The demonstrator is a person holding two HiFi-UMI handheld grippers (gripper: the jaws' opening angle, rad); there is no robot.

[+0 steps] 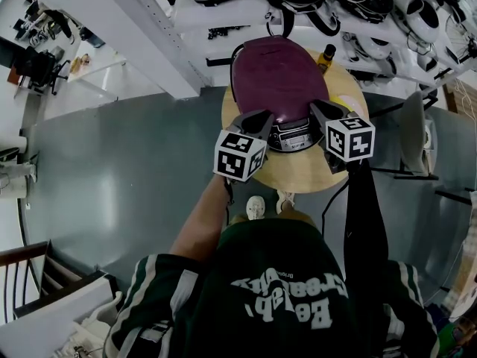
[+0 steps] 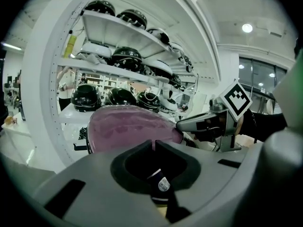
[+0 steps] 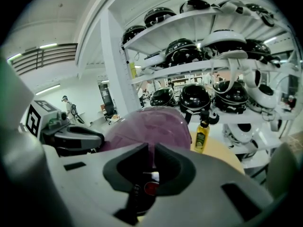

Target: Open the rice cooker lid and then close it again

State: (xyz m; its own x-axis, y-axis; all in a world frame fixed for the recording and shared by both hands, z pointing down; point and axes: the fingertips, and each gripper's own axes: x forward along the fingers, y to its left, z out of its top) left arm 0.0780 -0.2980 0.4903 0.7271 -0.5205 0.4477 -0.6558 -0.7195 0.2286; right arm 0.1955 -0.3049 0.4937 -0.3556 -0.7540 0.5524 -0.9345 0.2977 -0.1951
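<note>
While the left hand-held gripper [image 1: 262, 118] and the right hand-held gripper [image 1: 319, 112] are both clenched with nothing between their jaws, their tips sit at the front of the rice cooker [image 1: 279, 88], one on each side of its control panel [image 1: 292, 137]. Its purple lid [image 2: 128, 126] lies down, so the opening looks yet to be done. That calls for finding the latch, probably at the front. What the cooker holds is hidden. A bottle [image 3: 200, 137] of yellow liquid stands behind it on the round bench [image 1: 298, 176].

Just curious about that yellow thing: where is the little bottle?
In the right gripper view the yellow bottle stands on the round wooden table, just right of the purple rice cooker lid, before the helmet shelves.
</note>
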